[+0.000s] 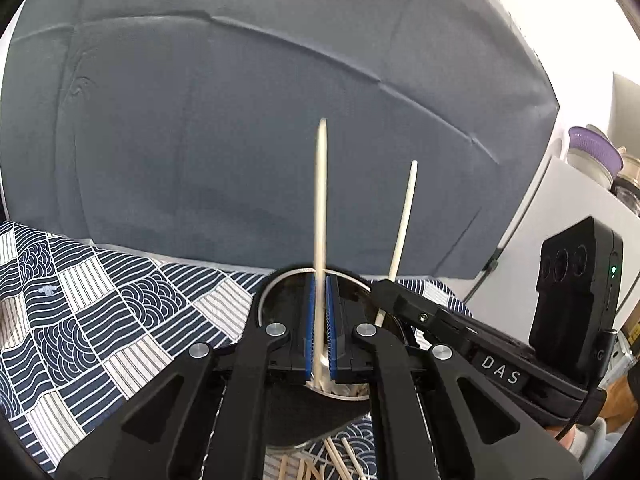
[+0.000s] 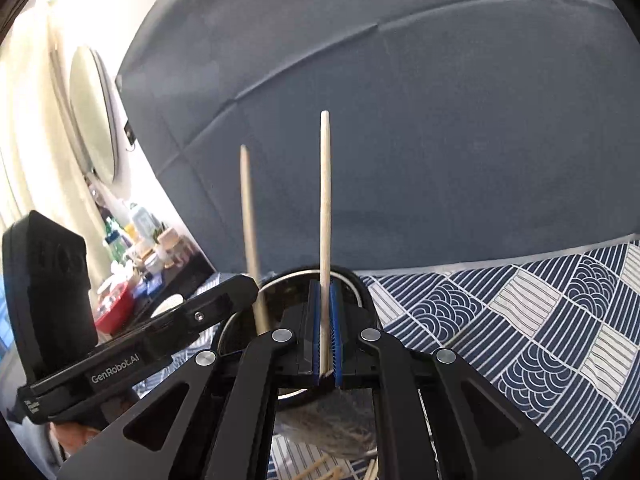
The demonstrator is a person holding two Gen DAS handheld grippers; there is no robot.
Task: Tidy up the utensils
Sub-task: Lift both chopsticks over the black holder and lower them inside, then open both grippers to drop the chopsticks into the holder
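My left gripper (image 1: 320,320) pinches one chopstick (image 1: 321,200) upright. My right gripper (image 2: 326,328) pinches a second chopstick (image 2: 325,200) upright. Both hang over the round holder (image 1: 280,280) on the patterned cloth (image 1: 100,300); loose chopsticks (image 1: 340,460) lie at its near edge.

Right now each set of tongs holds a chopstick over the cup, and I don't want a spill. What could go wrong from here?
1. The two pale wooden chopsticks stand long and upright, pinched only low down, so either could pivot in its tongs.
2. The tongs crowd together over the round dark metal-rimmed cup and could knock it.
3. Loose wooden sticks lie on the patterned blue-and-white cloth beside the cup.
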